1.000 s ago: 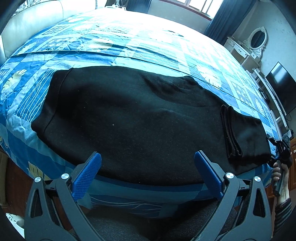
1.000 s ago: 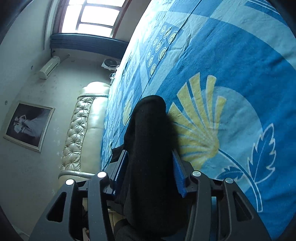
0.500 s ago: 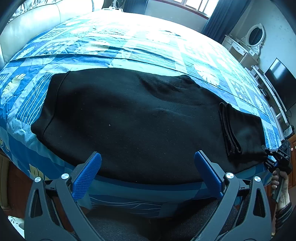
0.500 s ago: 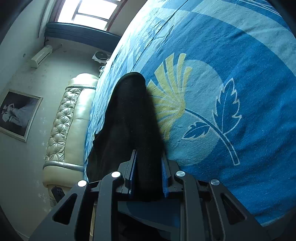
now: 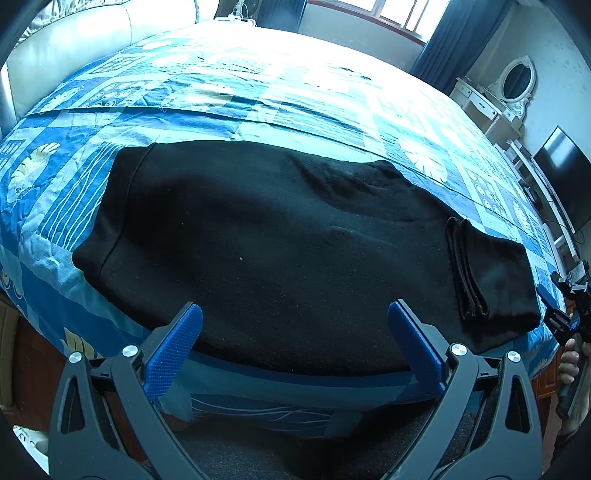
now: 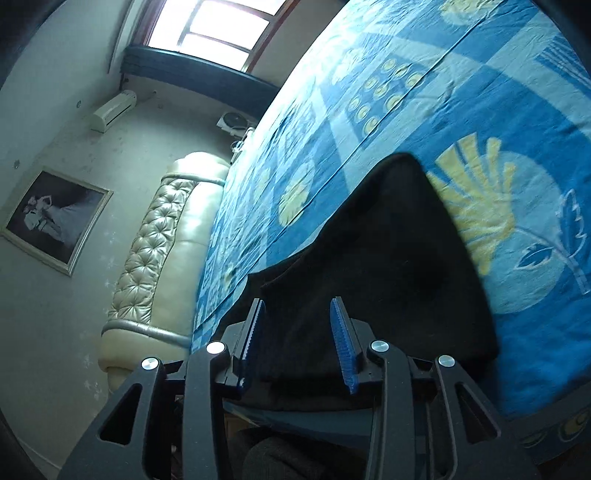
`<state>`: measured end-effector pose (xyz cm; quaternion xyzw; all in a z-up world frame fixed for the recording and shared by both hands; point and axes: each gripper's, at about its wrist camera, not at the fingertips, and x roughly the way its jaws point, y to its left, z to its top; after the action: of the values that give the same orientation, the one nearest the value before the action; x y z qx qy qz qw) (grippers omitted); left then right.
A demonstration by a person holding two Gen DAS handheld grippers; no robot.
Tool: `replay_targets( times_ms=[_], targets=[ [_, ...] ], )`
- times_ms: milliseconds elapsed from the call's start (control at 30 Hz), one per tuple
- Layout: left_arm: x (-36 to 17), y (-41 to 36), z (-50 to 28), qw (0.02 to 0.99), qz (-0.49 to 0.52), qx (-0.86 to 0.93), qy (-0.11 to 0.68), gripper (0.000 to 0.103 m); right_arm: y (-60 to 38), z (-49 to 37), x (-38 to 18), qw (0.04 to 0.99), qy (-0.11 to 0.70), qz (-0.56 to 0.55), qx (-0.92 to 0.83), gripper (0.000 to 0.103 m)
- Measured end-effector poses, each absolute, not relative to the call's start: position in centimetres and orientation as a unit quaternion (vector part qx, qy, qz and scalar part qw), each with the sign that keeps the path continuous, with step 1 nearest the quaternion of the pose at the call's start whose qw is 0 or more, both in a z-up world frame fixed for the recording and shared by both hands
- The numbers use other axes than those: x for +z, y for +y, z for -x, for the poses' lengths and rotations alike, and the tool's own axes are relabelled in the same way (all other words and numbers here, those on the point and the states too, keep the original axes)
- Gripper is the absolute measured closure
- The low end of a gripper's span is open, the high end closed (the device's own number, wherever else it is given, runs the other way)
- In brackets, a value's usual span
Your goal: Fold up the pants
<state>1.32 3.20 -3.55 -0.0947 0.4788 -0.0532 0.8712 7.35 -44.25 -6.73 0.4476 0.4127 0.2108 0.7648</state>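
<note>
The black pants (image 5: 280, 236) lie on the bed (image 5: 258, 99), their near edge hidden behind the left gripper (image 5: 295, 332), which is spread. The right gripper (image 6: 297, 343) is parted around the cuff, not pinching.

A wide bed covered by a blue patchwork bedspread with yellow leaf prints (image 5: 229, 99) is seen filling the room. A cream tufted leather headboard (image 6: 162, 254) is set against a pale wall, where a framed black-and-white photograph (image 6: 55, 218) is hung below a white air-conditioning unit (image 6: 113, 110). Bright daylight is admitted through a wood-framed window (image 6: 218, 27) flanked by dark blue curtains (image 5: 436, 62). A white dressing table with an oval mirror (image 5: 513, 85) and a black flat-screen television (image 5: 565, 184) are placed along the far wall.
</note>
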Motion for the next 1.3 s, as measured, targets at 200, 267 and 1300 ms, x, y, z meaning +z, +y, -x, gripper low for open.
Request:
replay_targets(
  times_ms=[200,267,1300],
  targets=[
    [-3.4,4.3,-1.4,0.872,0.107,-0.045,0.476,0.003,-35.8,-10.3,-8.6,0.728,0.478,-0.402,0.283,0.064],
    [-3.4,4.7,-1.5,0.871,0.112,-0.041,0.476,0.003,-34.5,-10.8,-9.7,0.723,0.498,-0.393,0.275,0.064],
    [-7.9,21.2,-9.9,0.816,0.258,-0.141,0.498,0.003,-33.8,-8.2,-8.8,0.730,0.472,-0.404,0.284,0.039]
  ],
)
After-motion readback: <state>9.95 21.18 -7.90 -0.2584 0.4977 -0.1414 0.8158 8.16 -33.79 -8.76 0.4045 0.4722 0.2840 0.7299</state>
